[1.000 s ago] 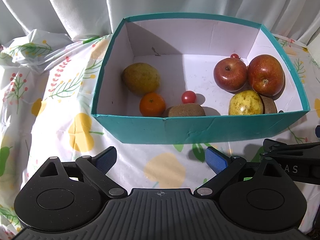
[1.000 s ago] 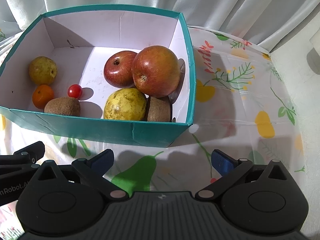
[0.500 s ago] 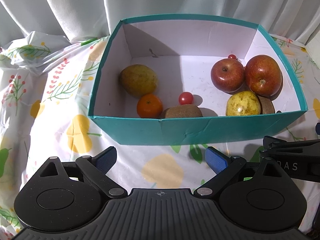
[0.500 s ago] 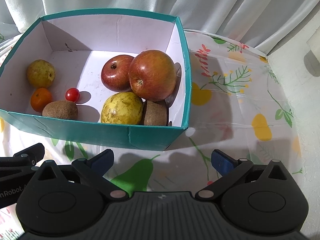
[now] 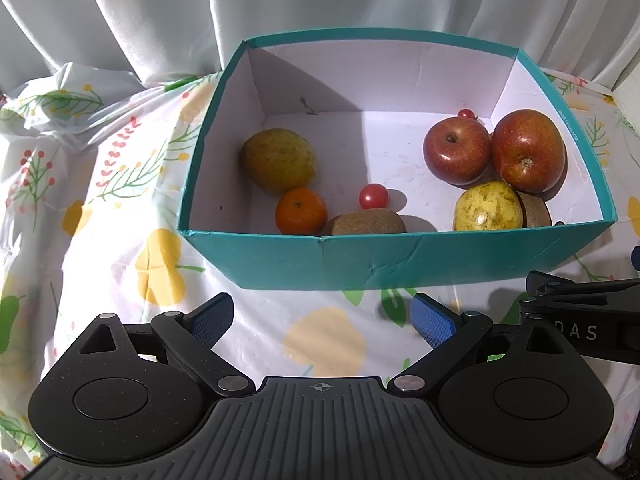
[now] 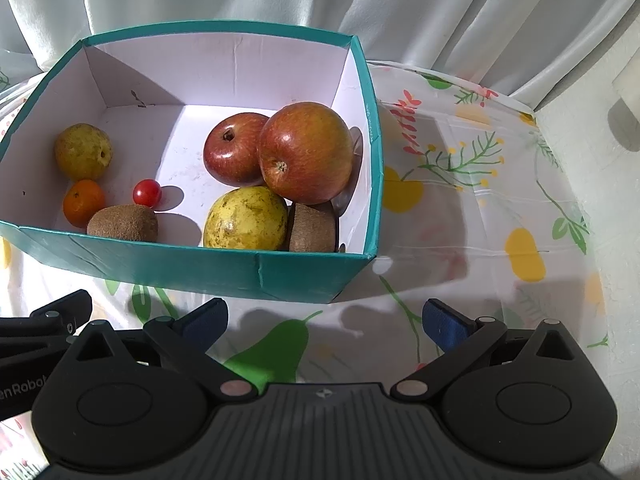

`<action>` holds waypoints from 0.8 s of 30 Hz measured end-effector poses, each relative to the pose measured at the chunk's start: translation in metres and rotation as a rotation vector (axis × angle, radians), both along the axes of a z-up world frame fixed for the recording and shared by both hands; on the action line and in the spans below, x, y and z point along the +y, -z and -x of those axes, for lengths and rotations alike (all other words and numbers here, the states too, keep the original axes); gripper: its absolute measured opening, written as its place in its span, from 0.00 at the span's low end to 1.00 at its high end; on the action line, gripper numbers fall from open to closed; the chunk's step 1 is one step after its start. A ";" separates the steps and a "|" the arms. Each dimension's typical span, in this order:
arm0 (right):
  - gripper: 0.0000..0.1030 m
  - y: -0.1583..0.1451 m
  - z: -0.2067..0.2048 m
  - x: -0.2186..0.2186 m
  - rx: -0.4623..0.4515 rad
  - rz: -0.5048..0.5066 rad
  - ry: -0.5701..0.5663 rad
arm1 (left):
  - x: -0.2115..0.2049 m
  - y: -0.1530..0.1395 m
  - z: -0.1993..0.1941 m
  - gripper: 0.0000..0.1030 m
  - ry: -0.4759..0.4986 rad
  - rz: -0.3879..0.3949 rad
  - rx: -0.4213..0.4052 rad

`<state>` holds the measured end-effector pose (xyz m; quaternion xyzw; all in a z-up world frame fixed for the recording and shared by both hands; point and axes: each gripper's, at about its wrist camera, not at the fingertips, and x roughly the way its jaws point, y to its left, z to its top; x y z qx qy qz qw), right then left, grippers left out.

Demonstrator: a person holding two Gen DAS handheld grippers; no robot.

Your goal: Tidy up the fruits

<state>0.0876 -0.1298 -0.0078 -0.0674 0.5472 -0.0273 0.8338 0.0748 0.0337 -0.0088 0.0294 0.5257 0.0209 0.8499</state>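
Backdrop: pale curtains [image 5: 120, 20] hung behind a table under a fruit-printed cloth [image 5: 120, 216], sunlit in patches.
Box: a teal box [image 5: 400, 256] with white inner walls stood on the cloth, ahead of both grippers, its near wall between them and all the fruit.
Fruit, left side: a dull yellow pear [image 5: 278, 160], an orange [image 5: 301, 211] just in front of it, a cherry tomato [image 5: 373, 196] and a kiwi [image 5: 366, 222] against the near wall.
Fruit, right side: two red apples [image 6: 276, 152] touching each other, a yellow pear [image 6: 245, 218] and a second kiwi [image 6: 312, 226] packed below them; another small tomato [image 5: 465, 113] peeked from behind the apples.
Left gripper [image 5: 322, 318]: fingers apart, holding nothing, low over the cloth short of the box.
Right gripper [image 6: 324, 320]: fingers likewise spread and empty, alongside the left one, facing the box's right corner.
Key relation: everything lay forward and past the near wall; the kiwi by the wall ran lengthwise along that wall, across the line of the fingers.
Nearer hand: the left for the pear, orange, tomato and kiwi; the right for the apple cluster.
Judgement: all visible fruit seemed already boxed; any further reach would need to go up over the rim first.
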 end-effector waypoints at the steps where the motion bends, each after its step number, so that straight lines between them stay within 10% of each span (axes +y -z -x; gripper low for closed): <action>1: 1.00 0.000 0.000 0.000 0.000 0.000 0.000 | 0.000 0.000 0.000 0.96 0.001 0.000 0.000; 24: 1.00 0.002 0.000 0.000 -0.006 0.002 0.000 | -0.001 0.001 0.000 0.96 0.014 -0.003 -0.010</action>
